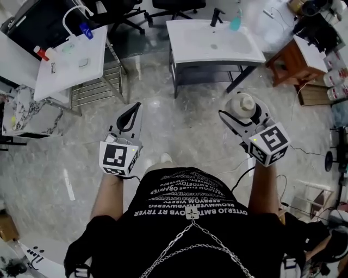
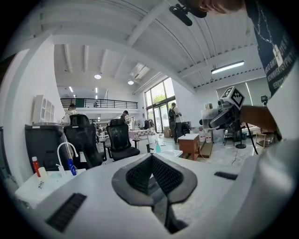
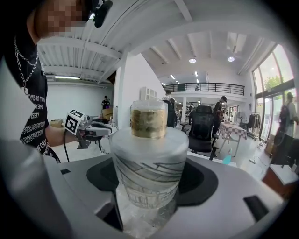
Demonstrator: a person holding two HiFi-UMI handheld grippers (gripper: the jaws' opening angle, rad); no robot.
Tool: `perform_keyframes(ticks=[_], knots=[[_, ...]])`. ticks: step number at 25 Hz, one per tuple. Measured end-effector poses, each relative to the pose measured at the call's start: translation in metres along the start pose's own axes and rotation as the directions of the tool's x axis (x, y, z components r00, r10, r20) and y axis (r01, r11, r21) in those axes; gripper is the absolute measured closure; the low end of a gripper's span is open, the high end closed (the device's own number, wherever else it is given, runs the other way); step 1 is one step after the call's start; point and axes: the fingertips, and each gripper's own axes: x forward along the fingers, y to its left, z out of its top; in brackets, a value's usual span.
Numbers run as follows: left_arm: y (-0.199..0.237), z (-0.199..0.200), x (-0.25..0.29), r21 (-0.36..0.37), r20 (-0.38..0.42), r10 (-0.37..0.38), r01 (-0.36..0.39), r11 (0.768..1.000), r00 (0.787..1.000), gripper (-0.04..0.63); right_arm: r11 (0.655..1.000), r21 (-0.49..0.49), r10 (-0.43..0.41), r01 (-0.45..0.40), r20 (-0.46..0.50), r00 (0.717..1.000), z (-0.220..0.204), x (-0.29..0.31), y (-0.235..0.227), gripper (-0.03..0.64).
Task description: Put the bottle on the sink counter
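Note:
A frosted white bottle with a gold neck is upright in my right gripper, whose jaws are shut on its body. In the right gripper view the bottle fills the middle, pinched at its lower part by the right gripper. My left gripper hangs at waist height with its jaws shut on nothing; its tips meet with no gap. A white sink counter with a black faucet stands ahead, beyond both grippers.
A teal spray bottle stands on that counter. A second white sink counter at the left carries a white faucet and a red bottle. A wooden table sits at the right, and office chairs stand behind.

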Motion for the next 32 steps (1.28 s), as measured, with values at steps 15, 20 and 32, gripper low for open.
perform_keyframes(ticks=[15, 20, 32], knots=[[0.049, 0.007, 0.119, 0.029, -0.008, -0.082, 0.082, 0.996, 0.997, 0.591, 0.999, 0.012, -0.042, 0.042, 0.003, 0.999, 0.018, 0.074, -0.087, 0.284], [0.052, 0.026, 0.169, 0.042, 0.006, -0.040, 0.040, 0.998, 0.999, 0.591, 1.000, 0.008, -0.008, 0.008, 0.018, 1.000, 0.018, 0.102, -0.149, 0.284], [0.073, 0.065, 0.286, 0.016, 0.008, 0.142, -0.142, 0.990, 0.990, 0.591, 0.984, -0.085, 0.156, -0.153, 0.025, 0.987, 0.052, 0.166, -0.282, 0.284]])
